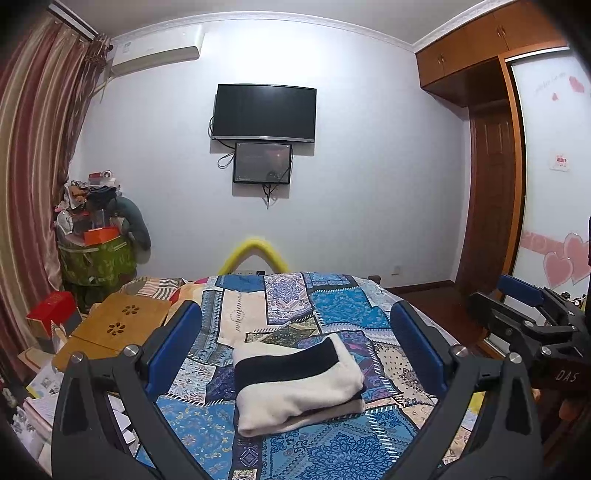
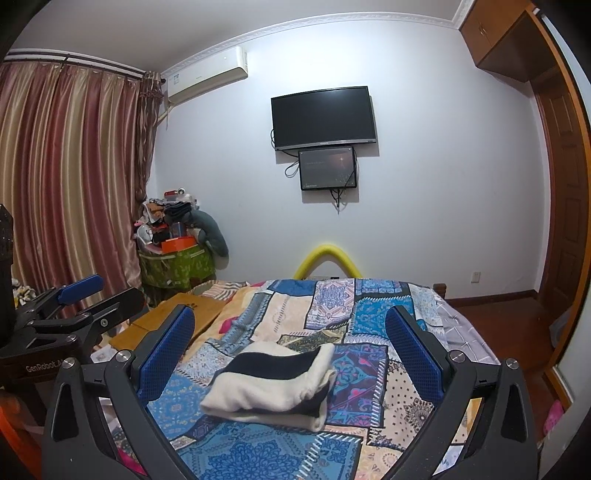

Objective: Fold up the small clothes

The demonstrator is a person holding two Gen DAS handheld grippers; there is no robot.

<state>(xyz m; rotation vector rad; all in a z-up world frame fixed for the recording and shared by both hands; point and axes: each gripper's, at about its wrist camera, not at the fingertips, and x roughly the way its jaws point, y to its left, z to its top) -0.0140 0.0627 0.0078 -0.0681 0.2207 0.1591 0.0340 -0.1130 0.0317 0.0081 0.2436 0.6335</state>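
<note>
Folded garment (image 1: 295,384) on patchwork bed (image 1: 332,306), inner layers hidden. Left gripper (image 1: 295,332) and right gripper (image 2: 290,328) fingers spread, empty. TV (image 1: 264,112) at 12 o'clock, curtain (image 1: 26,184) at 9.

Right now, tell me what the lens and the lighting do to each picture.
Left wrist view: fisheye bends the curtain and wardrobe; corners go black; the folded cloth is sharp under even light. Right wrist view: the same bending, the ceiling trim arcs; an orange blur sits at the lower left edge; the television is dark, without glare.
</note>
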